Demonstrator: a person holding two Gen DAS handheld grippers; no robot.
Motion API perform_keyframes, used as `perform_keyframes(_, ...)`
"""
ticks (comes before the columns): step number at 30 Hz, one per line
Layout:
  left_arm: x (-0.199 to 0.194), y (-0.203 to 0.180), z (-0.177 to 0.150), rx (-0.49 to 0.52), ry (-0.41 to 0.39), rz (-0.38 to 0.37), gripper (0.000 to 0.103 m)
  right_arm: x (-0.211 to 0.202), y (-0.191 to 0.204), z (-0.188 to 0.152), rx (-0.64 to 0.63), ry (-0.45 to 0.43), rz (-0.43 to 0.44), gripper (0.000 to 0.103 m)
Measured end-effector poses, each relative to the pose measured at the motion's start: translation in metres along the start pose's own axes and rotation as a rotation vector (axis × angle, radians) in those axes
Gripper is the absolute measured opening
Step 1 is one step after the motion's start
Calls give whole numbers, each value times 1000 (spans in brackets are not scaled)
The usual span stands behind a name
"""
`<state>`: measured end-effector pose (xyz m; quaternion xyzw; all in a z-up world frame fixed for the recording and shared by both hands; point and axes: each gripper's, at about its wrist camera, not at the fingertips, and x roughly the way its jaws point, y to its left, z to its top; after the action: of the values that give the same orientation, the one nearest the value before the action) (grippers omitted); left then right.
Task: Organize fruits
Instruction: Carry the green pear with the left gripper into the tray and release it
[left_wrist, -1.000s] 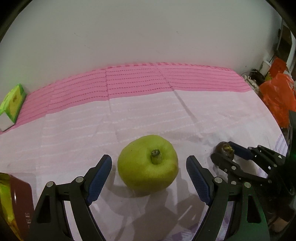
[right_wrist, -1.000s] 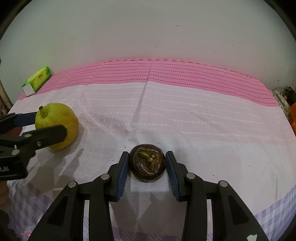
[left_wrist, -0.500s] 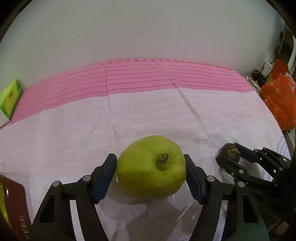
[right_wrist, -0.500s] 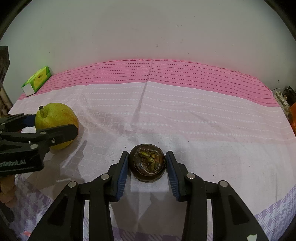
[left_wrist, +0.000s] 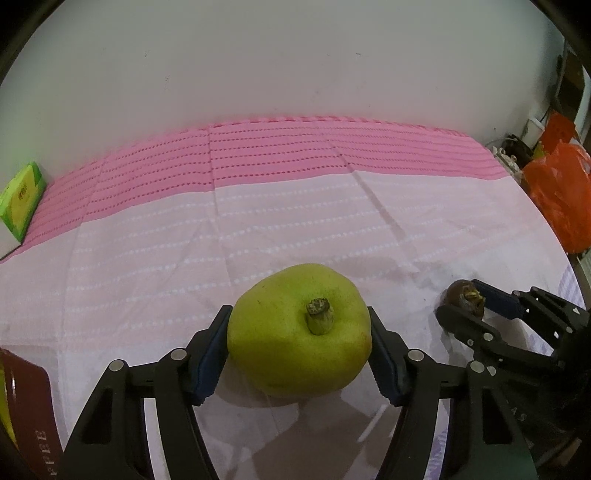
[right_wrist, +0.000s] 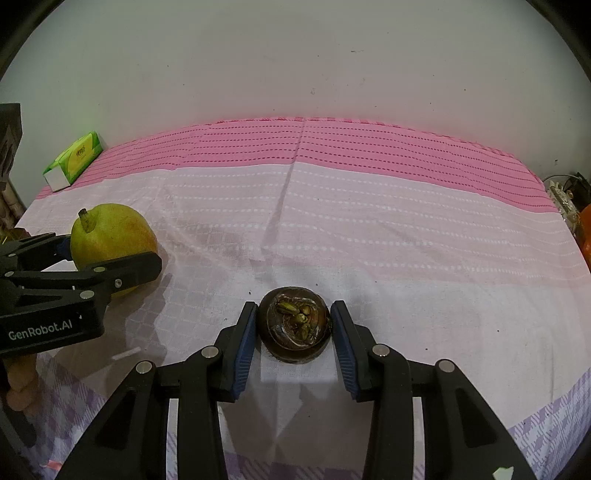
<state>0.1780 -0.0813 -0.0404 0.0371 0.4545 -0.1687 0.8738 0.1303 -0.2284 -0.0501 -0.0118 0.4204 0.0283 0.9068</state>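
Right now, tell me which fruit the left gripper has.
The green pear, stem toward the camera, pressed between the left gripper pads. The small dark mangosteen sits in the right gripper.

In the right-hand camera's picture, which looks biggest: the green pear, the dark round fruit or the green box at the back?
1. Green pear, partly hidden by a gripper.
2. Dark round fruit, though it sits nearest the camera, which flatters it.
3. Green box, farthest away, so its true size is unsure.

Matt woven cloth; smooth, speckled pear skin; glossy dark mangosteen rind.
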Motion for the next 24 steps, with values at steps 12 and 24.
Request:
perform_keyframes(12,-12,10,-14,-42,18,20,67,0,1,1,0,0,-1,38)
perform_keyframes(24,-29,11,-36,-45,28,85,67,1,1,1,0,-1,-2,38)
